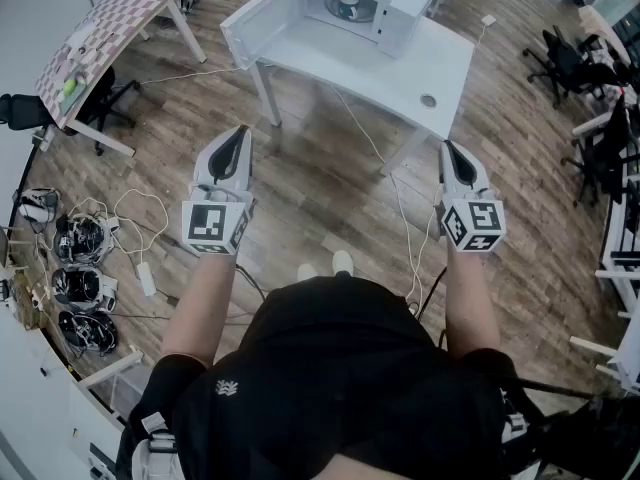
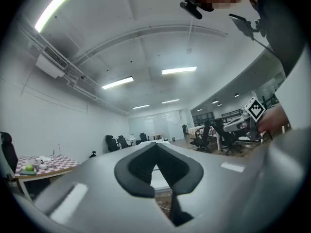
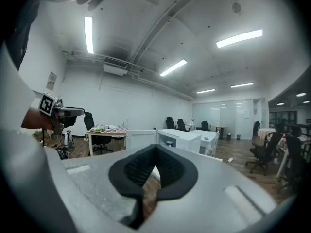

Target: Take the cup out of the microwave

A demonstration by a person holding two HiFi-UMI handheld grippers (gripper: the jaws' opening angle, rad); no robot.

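The white microwave (image 1: 362,3) stands on the white table (image 1: 400,73) far ahead of me, with its door (image 1: 262,20) swung open to the left. Inside it sits the cup (image 1: 350,8), small and greyish. My left gripper (image 1: 238,131) and right gripper (image 1: 446,147) hang over the wood floor, well short of the table, both shut with nothing between the pads. In the right gripper view the microwave (image 3: 181,139) shows just above the closed tips of my right gripper (image 3: 155,147). My left gripper (image 2: 156,144) points level into the room.
A checkered table (image 1: 110,23) with a green fruit (image 1: 68,86) stands at the far left. Headsets and cables (image 1: 85,268) lie on the floor at left. Office chairs (image 1: 572,60) crowd the right. A cable (image 1: 398,193) runs across the floor from the white table.
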